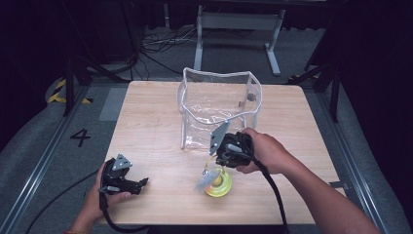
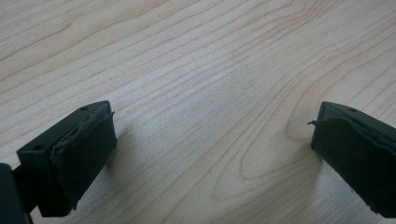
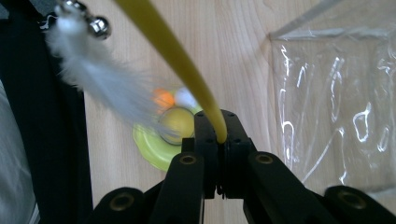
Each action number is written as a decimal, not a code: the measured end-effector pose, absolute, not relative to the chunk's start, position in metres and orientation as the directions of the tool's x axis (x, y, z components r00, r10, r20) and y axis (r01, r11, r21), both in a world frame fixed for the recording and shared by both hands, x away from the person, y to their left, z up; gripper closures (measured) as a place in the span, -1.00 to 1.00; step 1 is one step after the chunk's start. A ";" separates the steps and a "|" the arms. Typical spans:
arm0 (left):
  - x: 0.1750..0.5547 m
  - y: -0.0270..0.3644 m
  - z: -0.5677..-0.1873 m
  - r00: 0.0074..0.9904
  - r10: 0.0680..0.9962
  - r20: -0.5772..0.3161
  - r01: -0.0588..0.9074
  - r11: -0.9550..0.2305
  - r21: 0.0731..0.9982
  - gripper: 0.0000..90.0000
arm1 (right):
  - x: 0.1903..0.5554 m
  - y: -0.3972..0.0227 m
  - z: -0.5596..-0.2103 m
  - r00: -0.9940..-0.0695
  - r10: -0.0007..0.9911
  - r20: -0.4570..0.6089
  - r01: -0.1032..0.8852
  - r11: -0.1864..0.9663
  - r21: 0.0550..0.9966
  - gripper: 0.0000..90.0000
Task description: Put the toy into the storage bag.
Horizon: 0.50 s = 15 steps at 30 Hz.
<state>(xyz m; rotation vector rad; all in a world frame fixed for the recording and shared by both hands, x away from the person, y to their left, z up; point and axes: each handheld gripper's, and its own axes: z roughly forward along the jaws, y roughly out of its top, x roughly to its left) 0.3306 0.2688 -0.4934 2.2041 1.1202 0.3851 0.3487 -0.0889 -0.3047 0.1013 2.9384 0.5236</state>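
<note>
Black on the grey floor, well to the left of our left gripper (image 1: 127,183), a painted "4" (image 1: 80,137) is the sole writing we can read. That gripper lies low over the wooden table (image 1: 151,117), jaws wide apart around bare wood. Our right gripper (image 3: 219,140) is clamped on a yellow wand (image 3: 177,56). Beyond its jaws sits the toy's yellow-green base (image 3: 154,147), touching the tabletop, with small balls too blurred to make out. A white feather (image 3: 100,88) and silver bells (image 3: 88,21) hang before them. Just beside the right gripper stands a clear plastic bag (image 1: 219,105), partly cut off in its view.
</note>
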 end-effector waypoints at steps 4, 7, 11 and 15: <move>0.330 0.269 -0.493 0.595 0.803 -0.023 0.619 -0.440 0.651 -0.99 | 0.346 -0.108 -0.298 -0.982 0.114 -0.148 0.056 0.934 0.353 0.95; 0.330 0.269 -0.493 0.596 0.803 -0.022 0.619 -0.441 0.650 -0.99 | 0.346 -0.123 -0.296 -0.980 0.130 -0.149 0.072 0.935 0.347 0.95; 0.330 0.269 -0.493 0.596 0.803 -0.022 0.618 -0.441 0.650 -0.99 | 0.346 -0.146 -0.293 -0.975 0.168 -0.147 0.108 0.932 0.347 0.95; 0.330 0.269 -0.493 0.596 0.803 -0.022 0.618 -0.441 0.650 -0.99 | 0.345 -0.171 -0.291 -0.968 0.203 -0.147 0.146 0.933 0.329 0.95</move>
